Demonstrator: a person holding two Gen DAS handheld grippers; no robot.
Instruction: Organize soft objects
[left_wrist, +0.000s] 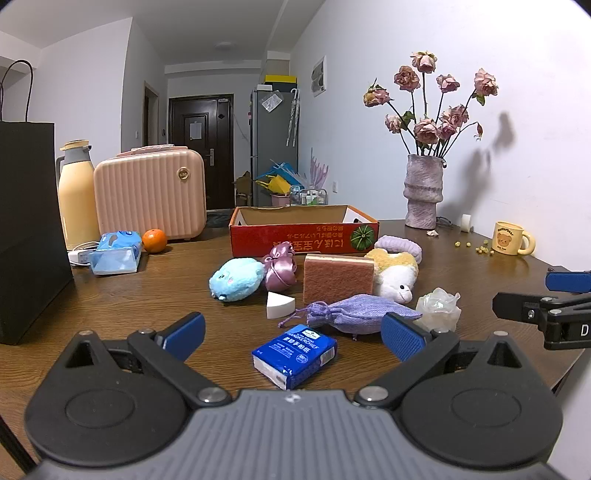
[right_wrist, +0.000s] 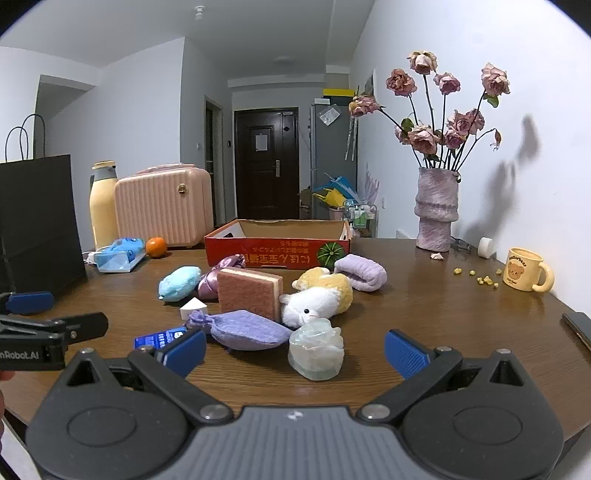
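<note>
A heap of soft things lies on the brown table in front of a red cardboard box (left_wrist: 303, 236) (right_wrist: 277, 251) with an open top. In the heap are a blue plush (left_wrist: 236, 278), a pink satin pouch (left_wrist: 280, 271), a pink sponge (left_wrist: 338, 277), a white and yellow plush (right_wrist: 317, 299), a purple band (right_wrist: 364, 275), a white wedge (left_wrist: 279, 304), a purple drawstring pouch (left_wrist: 362, 314) and a translucent puff (right_wrist: 316, 349). My left gripper (left_wrist: 293, 334) stands open just above a blue handkerchief pack (left_wrist: 295, 354). My right gripper (right_wrist: 295, 349) is open before the puff, holding nothing.
At the left stand a black paper bag (left_wrist: 29, 229), a yellow flask (left_wrist: 75, 192), a pink case (left_wrist: 149, 192), an orange (left_wrist: 154, 240) and a blue tissue pack (left_wrist: 114, 254). A vase of dried roses (right_wrist: 436, 206), a yellow mug (right_wrist: 526, 269) and small crumbs sit at the right.
</note>
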